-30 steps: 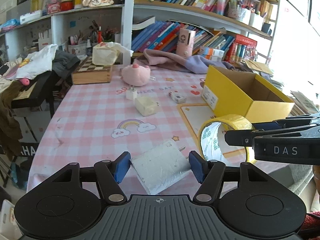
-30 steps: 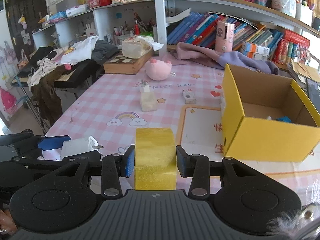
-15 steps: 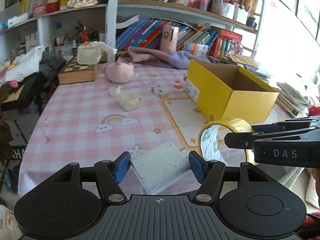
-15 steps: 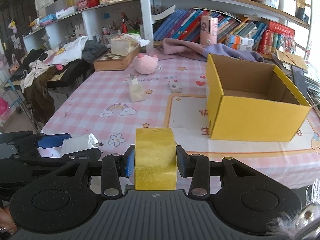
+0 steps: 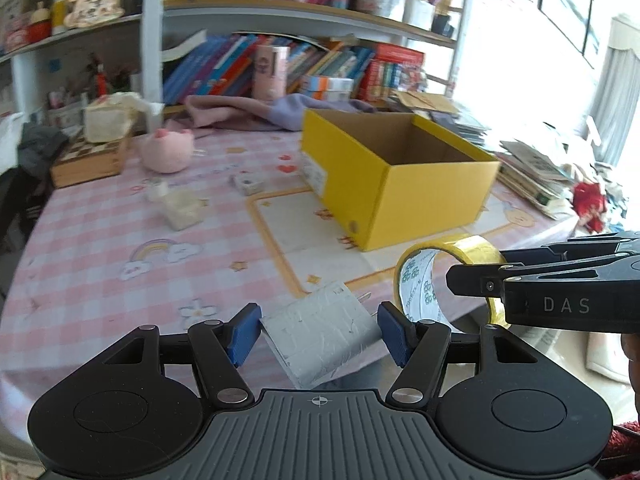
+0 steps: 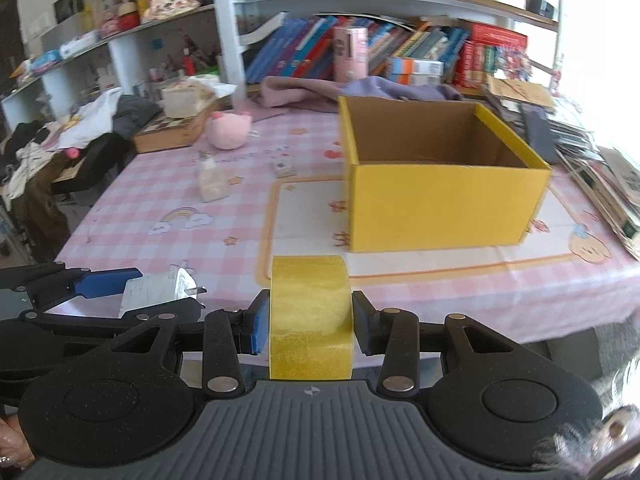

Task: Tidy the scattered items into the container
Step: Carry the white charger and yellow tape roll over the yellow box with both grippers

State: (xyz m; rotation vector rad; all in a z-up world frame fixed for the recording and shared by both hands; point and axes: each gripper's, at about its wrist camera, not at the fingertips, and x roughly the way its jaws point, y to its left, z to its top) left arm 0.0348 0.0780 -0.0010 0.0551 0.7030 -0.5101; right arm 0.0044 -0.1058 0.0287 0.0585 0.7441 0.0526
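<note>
Both grippers loaded, facing the box.

My left gripper (image 5: 319,334) is clamping the white charger (image 5: 322,338), jaws half-spread; my right gripper (image 6: 307,326) is pinching the yellow tape roll (image 6: 310,322), jaws narrow — both hovering over the desk (image 6: 168,200) edge, the yellow box (image 6: 440,196) sitting open beyond.

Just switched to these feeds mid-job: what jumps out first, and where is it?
The open yellow box dominates, standing on the pink checked tablecloth ahead of both claws. Nearest the lenses, the right claw is shut on a roll of yellow tape, and the left claw is shut on a white plug adapter. A pink plush sits further back, left of the box.
</note>
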